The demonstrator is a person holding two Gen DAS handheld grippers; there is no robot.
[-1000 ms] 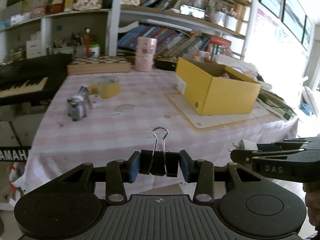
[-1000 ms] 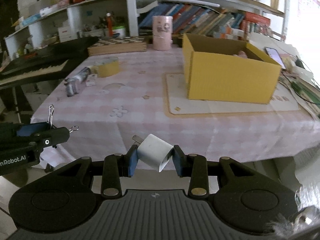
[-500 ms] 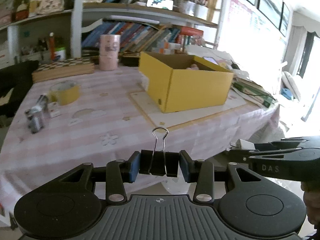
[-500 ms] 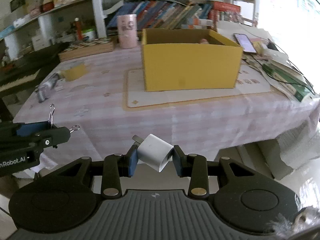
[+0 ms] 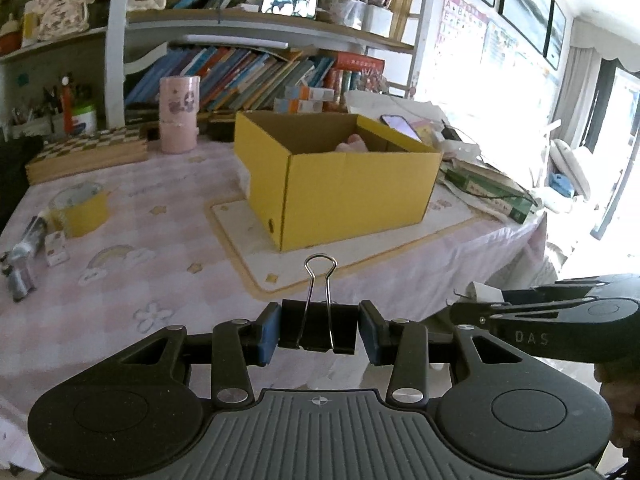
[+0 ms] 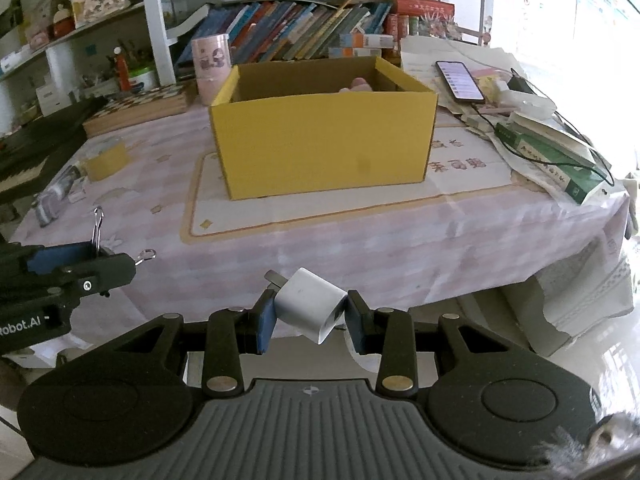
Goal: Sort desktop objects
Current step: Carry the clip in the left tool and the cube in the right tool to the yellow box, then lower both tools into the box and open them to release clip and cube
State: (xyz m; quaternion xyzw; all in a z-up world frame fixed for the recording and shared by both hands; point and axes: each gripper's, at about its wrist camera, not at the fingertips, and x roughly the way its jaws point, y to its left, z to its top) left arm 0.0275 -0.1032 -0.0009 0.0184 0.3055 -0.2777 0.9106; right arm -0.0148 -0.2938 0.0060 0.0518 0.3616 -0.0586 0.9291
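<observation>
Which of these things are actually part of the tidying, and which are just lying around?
In the job: binder clip in the left gripper, white charger plug in the right gripper, yellow box.

Lying about: yellow tape roll, pink cup, phone, books.

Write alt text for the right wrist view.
The right gripper holds a white charger tilted between its fingers, short of the table. Ahead, an open yellow box stands on a mat. At left, the left gripper holds a binder clip.
</observation>
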